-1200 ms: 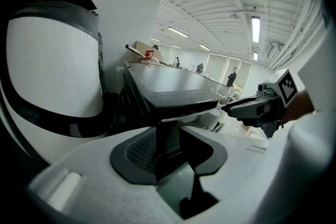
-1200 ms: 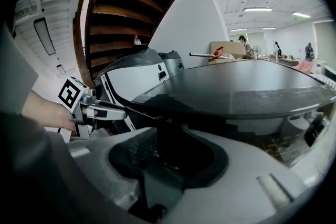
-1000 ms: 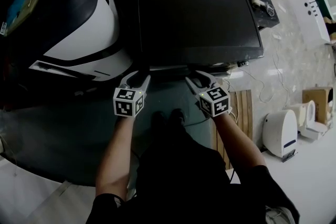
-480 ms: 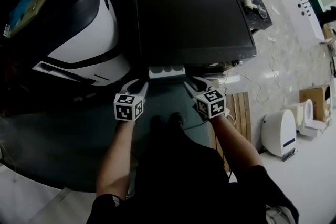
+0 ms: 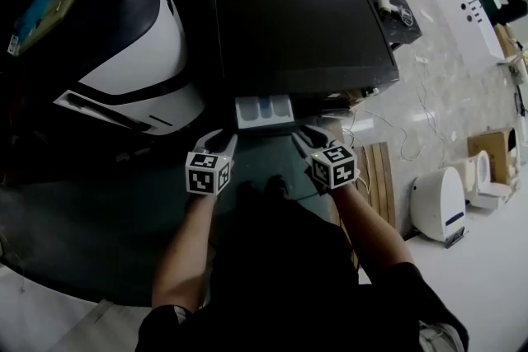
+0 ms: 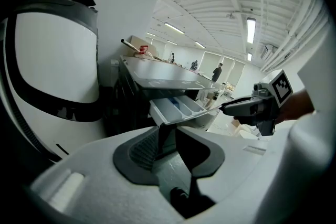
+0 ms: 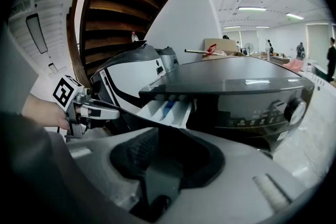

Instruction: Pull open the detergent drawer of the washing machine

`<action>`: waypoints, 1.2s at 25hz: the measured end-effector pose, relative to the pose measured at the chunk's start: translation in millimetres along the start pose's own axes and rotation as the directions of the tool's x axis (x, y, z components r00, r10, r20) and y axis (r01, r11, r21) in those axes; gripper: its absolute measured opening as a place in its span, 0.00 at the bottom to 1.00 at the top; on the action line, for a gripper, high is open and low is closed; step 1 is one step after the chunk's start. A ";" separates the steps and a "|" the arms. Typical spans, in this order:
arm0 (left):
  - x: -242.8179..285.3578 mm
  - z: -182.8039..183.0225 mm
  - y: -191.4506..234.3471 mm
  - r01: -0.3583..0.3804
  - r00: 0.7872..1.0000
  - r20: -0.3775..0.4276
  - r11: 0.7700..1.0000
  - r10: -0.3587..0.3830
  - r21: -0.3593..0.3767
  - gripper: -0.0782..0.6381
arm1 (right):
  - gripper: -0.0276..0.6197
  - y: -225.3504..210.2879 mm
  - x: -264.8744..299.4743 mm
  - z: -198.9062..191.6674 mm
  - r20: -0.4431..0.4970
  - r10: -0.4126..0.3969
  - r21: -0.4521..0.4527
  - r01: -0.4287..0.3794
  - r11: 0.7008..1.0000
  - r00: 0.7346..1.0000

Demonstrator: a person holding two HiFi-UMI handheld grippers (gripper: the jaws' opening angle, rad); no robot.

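We hold the left tool (image 5: 223, 143) and right tool (image 5: 302, 136) pinched narrow on the front corners of the partly open drawer (image 5: 264, 107), so it pulls squarely from the washer (image 5: 297, 21).

We hold both bare forearms (image 5: 186, 237) out ahead, near parallel. Left gripper (image 5: 221, 141) and right gripper (image 5: 304, 136) sit level, tips angled slightly inward toward each other; both pairs of jaws drawn together
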State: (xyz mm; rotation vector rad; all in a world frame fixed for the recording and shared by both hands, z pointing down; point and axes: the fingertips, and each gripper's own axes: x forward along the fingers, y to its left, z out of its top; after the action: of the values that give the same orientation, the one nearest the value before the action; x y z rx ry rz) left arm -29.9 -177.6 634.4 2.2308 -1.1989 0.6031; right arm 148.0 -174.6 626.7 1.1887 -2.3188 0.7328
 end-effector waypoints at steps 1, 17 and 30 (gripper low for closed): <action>-2.0 -2.0 -1.3 0.000 1.000 -0.001 1.000 0.000 0.003 0.25 | 0.23 2.2 -2.0 -1.1 0.004 -0.004 0.009 0.004 1.000 1.000; -30.8 -34.1 -32.8 -0.033 0.999 -0.025 0.999 0.032 -0.028 0.25 | 0.23 21.5 -38.2 -37.1 -0.013 0.028 0.018 -0.028 0.999 1.000; -37.0 -39.9 -38.9 -0.036 0.999 -0.034 0.999 0.035 -0.021 0.28 | 0.23 29.6 -46.7 -40.4 -0.003 0.046 0.064 -0.046 0.997 0.999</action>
State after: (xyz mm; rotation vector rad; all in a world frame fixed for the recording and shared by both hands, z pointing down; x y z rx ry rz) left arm -20.7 -111.3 633.0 2.1775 -1.2251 0.6361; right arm 153.9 -106.5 622.7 1.1627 -2.3422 0.8306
